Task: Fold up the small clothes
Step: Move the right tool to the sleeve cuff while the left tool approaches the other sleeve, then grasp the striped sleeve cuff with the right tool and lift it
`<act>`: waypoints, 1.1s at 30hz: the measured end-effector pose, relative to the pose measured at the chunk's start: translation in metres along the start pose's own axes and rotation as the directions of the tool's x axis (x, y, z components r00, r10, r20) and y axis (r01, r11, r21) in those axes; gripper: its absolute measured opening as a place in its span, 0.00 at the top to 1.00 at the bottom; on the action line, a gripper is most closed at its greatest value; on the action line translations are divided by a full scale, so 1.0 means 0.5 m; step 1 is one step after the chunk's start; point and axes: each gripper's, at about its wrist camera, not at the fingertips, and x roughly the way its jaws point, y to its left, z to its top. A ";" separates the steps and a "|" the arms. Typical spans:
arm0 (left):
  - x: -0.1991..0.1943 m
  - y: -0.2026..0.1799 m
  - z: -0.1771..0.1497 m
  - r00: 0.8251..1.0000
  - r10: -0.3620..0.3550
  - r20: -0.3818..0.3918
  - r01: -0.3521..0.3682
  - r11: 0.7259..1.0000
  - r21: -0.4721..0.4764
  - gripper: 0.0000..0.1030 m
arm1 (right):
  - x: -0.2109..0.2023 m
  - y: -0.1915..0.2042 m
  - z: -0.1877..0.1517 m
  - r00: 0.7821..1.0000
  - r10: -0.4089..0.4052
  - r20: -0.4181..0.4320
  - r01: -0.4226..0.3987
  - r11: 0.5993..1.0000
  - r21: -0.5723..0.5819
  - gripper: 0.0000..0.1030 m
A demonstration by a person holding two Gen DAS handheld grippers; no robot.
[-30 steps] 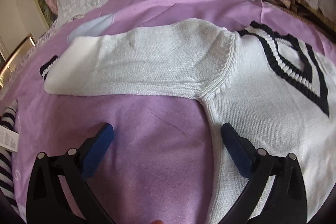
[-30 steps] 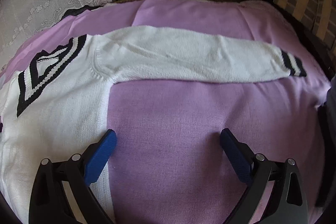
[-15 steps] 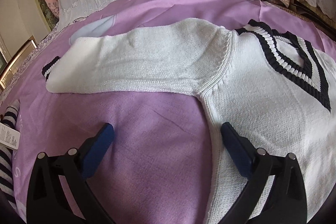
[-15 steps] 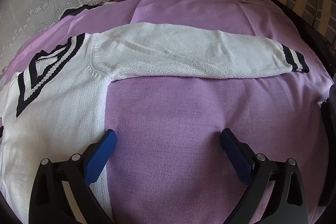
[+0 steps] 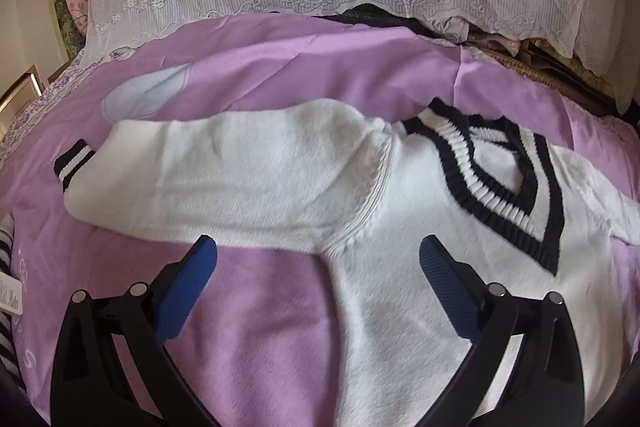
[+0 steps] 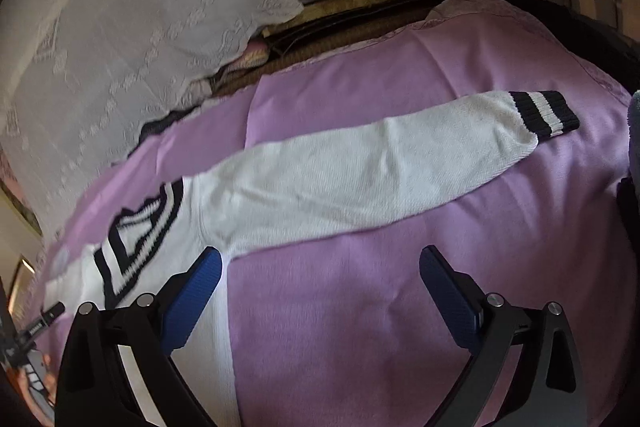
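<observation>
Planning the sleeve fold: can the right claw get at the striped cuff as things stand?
Probably yes. The right claw is open, and only bare purple sheet lies between it and the striped cuff, which lies flat and uncovered.

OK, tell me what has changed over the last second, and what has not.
Both grippers moved forward toward the white knit sweater with black-striped trim: the left gripper closed in on its armpit seam, while the right gripper advanced and tilted, so its view rolled. Nothing was grasped; both sets of jaws stay open. The sweater lies spread as before on the purple bedsheet.
</observation>
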 end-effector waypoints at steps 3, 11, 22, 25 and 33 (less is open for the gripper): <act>0.028 -0.003 0.019 0.997 -0.078 -0.003 0.077 0.995 -0.058 0.04 | 0.002 -0.061 0.034 1.000 0.005 0.017 -0.007 0.992 0.124 0.06; 0.091 -0.050 -0.021 0.998 -0.059 -0.036 0.060 0.998 0.020 0.04 | 0.043 -0.194 0.072 0.978 -0.207 -0.008 0.196 0.913 0.358 0.34; 0.103 -0.060 -0.024 0.998 -0.006 -0.065 0.010 0.998 0.058 0.04 | 0.101 -0.280 0.127 0.930 -0.364 0.055 0.278 0.792 0.544 0.38; 0.106 -0.067 -0.024 0.997 0.014 -0.069 -0.009 0.997 0.075 0.04 | 0.115 -0.287 0.134 0.907 -0.412 0.084 0.307 0.786 0.537 0.41; 0.107 -0.071 -0.026 0.997 0.032 -0.071 -0.026 0.996 0.087 0.04 | 0.119 -0.312 0.137 0.920 -0.355 0.163 0.229 0.828 0.512 0.86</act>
